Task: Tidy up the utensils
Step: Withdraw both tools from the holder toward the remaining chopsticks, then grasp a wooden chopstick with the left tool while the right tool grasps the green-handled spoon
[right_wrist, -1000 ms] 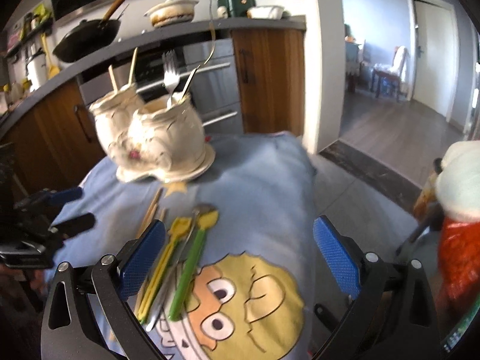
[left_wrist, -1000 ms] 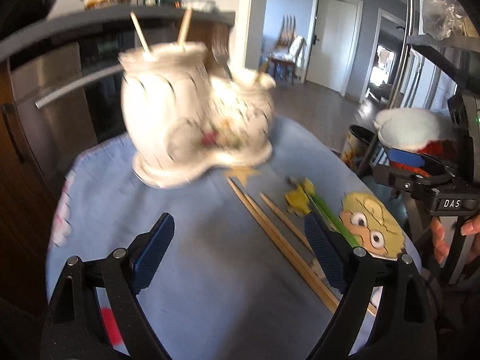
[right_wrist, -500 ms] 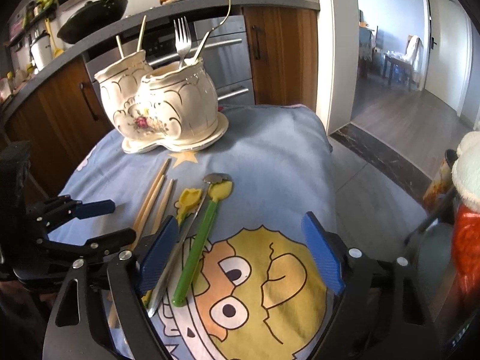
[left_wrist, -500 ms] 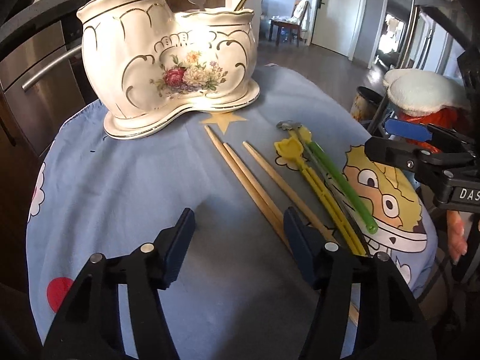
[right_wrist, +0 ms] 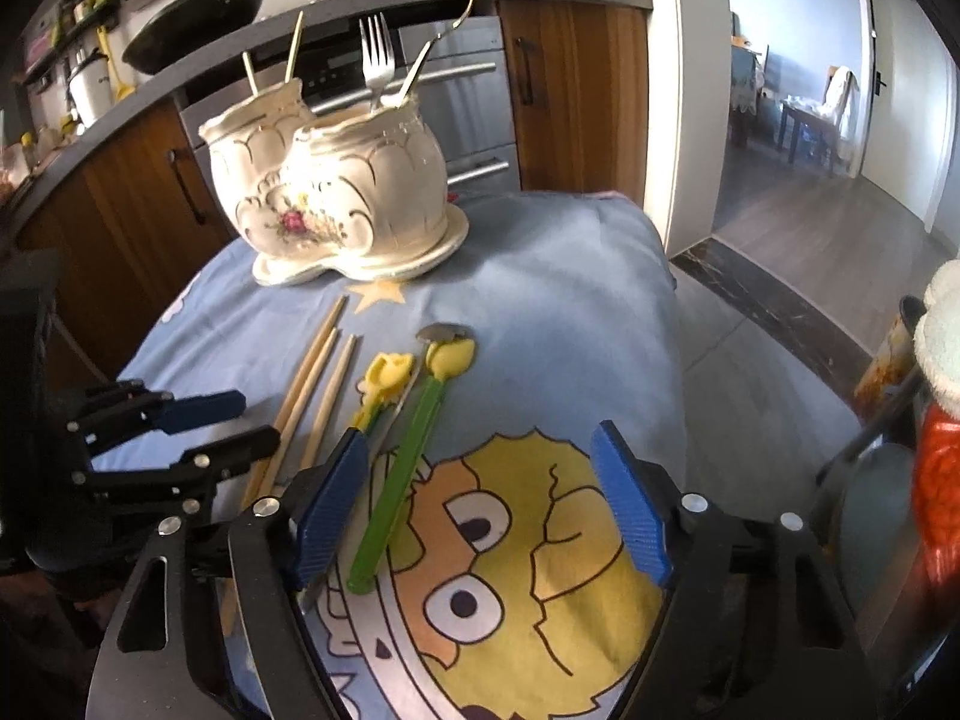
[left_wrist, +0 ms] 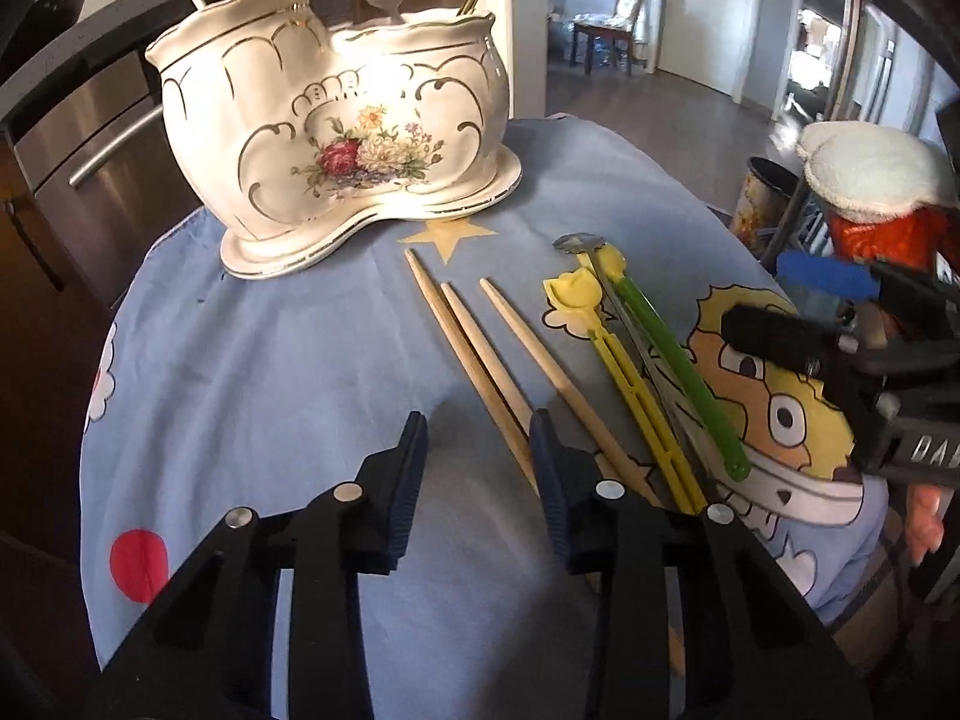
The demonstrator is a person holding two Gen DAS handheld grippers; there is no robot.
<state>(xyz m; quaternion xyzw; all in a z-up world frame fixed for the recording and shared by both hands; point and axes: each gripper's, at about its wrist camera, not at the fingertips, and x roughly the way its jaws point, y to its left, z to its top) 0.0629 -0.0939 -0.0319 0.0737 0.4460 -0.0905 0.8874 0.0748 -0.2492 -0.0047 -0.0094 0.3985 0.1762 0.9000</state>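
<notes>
Three chopsticks (left_wrist: 480, 354) are laid on the cloth-covered worktop (left_wrist: 288, 396), at 6 o'clock from the ceramic holder (left_wrist: 336, 138); left claw (left_wrist: 477, 474), just closing, is parted, empty; right claw (right_wrist: 480, 504), also closing, is spread beside the green spoon (right_wrist: 402, 468); yellow utensil (right_wrist: 384, 384) is crowded alongside.

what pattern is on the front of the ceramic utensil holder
White ceramic utensil holder with gold scrollwork and a bouquet of pink and white flowers; clearest in the left wrist view.

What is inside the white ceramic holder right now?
Ceramic holder: two chopsticks stand in one pot, a fork and a curved metal handle in the other. Its walls hide their lower ends.
</notes>
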